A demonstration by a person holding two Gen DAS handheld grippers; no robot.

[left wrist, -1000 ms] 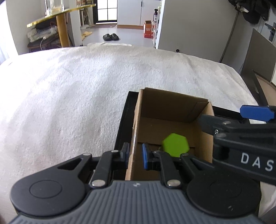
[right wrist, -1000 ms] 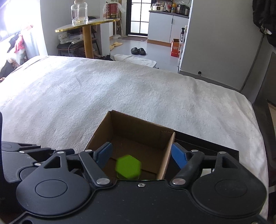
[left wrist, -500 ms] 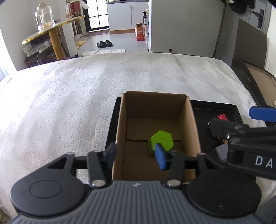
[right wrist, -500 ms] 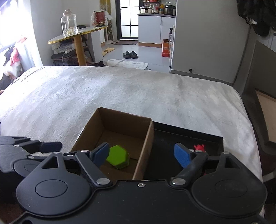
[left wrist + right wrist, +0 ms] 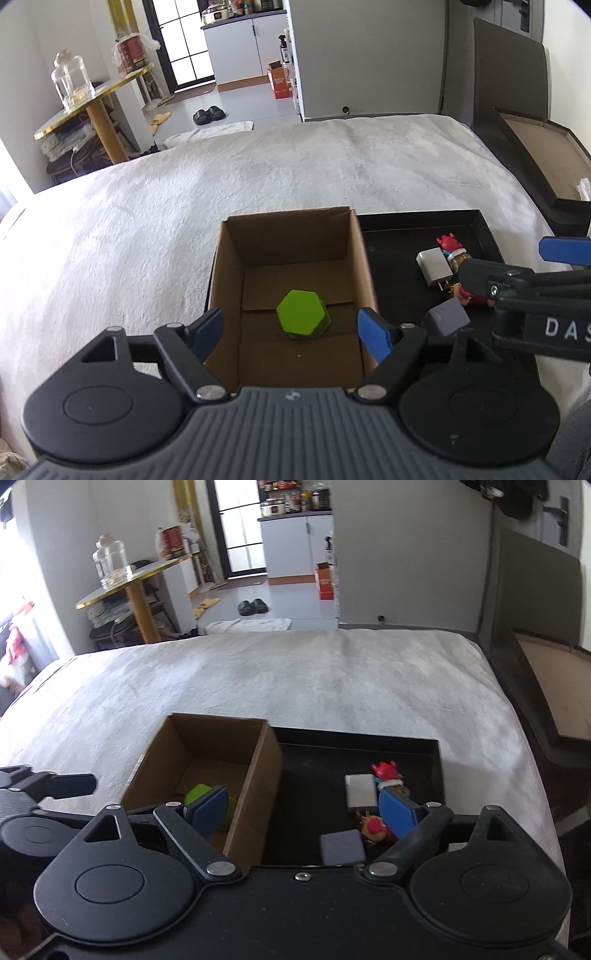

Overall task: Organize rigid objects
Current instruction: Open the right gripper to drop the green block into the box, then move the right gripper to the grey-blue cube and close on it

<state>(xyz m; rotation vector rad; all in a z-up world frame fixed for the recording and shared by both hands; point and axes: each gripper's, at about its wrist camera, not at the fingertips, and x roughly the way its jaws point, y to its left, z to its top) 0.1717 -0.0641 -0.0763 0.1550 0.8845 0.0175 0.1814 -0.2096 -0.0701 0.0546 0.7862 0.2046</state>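
Observation:
A green hexagonal block (image 5: 303,314) lies on the floor of an open cardboard box (image 5: 288,236); it also shows in the right wrist view (image 5: 195,794). The box (image 5: 255,775) stands in the left part of a black tray (image 5: 399,236). My left gripper (image 5: 295,336) is open and empty above the box's near end. My right gripper (image 5: 303,808) is open and empty, above the box's right wall and the tray (image 5: 436,768). On the tray lie a white charger (image 5: 360,790), a grey block (image 5: 341,845) and small red figures (image 5: 384,770).
The tray sits on a white blanket-covered bed (image 5: 184,206). A dark open case (image 5: 532,147) leans at the bed's right edge. A round gold table with a glass jar (image 5: 74,85) stands beyond the bed on the left.
My left gripper let go of the box's left wall, opened wide and pulled back. Both grippers drew back and shifted right, so the tray's objects came into view. The green block settled.

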